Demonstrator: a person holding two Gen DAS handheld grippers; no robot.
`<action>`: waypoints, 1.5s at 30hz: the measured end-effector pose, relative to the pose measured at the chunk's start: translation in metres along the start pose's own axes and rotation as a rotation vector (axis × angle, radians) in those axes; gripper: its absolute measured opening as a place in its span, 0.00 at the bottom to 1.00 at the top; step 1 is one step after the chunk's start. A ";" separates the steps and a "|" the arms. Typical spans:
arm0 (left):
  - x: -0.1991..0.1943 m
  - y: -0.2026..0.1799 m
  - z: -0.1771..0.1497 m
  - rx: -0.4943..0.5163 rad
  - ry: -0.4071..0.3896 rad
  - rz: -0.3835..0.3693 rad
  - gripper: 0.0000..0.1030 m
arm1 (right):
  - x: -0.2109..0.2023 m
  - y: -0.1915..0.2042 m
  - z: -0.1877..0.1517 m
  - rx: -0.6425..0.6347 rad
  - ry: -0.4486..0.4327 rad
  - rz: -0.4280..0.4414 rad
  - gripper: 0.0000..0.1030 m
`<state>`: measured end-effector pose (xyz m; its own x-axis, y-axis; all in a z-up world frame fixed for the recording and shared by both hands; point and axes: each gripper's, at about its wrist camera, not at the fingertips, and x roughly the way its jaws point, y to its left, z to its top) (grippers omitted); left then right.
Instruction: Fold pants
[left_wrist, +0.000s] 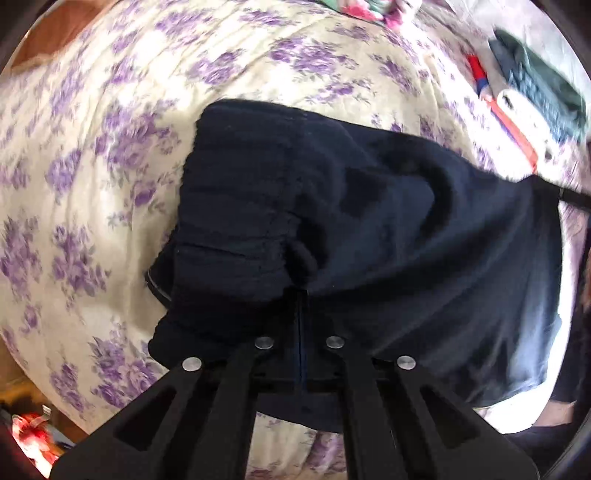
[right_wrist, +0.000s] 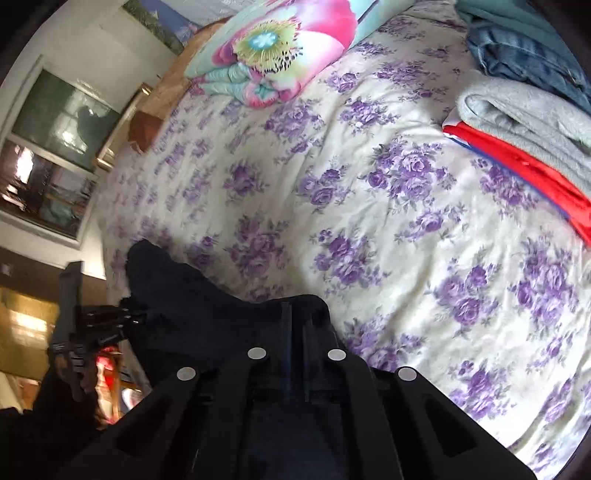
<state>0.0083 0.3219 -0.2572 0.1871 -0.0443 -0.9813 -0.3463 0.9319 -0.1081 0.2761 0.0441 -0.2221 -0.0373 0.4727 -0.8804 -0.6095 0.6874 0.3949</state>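
Dark navy pants (left_wrist: 369, 221) hang bunched above a bed (left_wrist: 92, 184) covered in a cream sheet with purple flowers. My left gripper (left_wrist: 301, 295) is shut on a fold of the pants, near a ribbed band. The cloth stretches away to the right edge of the left wrist view. In the right wrist view my right gripper (right_wrist: 291, 317) is shut on another part of the pants (right_wrist: 192, 306), and the cloth hides its tips. My left gripper (right_wrist: 129, 317) shows at the left there, with a hand behind it, gripping the far end of the cloth.
A pillow with a big pink flower (right_wrist: 288, 44) lies at the head of the bed. Folded clothes sit along the right side: a grey piece (right_wrist: 524, 122), a red one (right_wrist: 535, 177) and jeans (right_wrist: 524, 55). A window (right_wrist: 62, 122) is beyond the bed's left edge.
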 end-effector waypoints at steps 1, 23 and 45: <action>0.001 -0.005 0.001 0.027 -0.002 0.036 0.02 | 0.012 0.001 0.000 -0.013 0.019 -0.040 0.04; -0.051 -0.183 0.020 0.358 -0.072 -0.195 0.08 | -0.131 -0.048 -0.273 0.305 -0.223 -0.076 0.23; 0.066 -0.284 0.053 0.459 0.110 -0.105 0.08 | -0.013 0.001 -0.276 0.272 -0.003 -0.103 0.24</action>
<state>0.1679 0.0731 -0.2827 0.0922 -0.1609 -0.9827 0.1151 0.9820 -0.1500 0.0573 -0.1139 -0.2835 0.0164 0.3941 -0.9189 -0.3752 0.8543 0.3597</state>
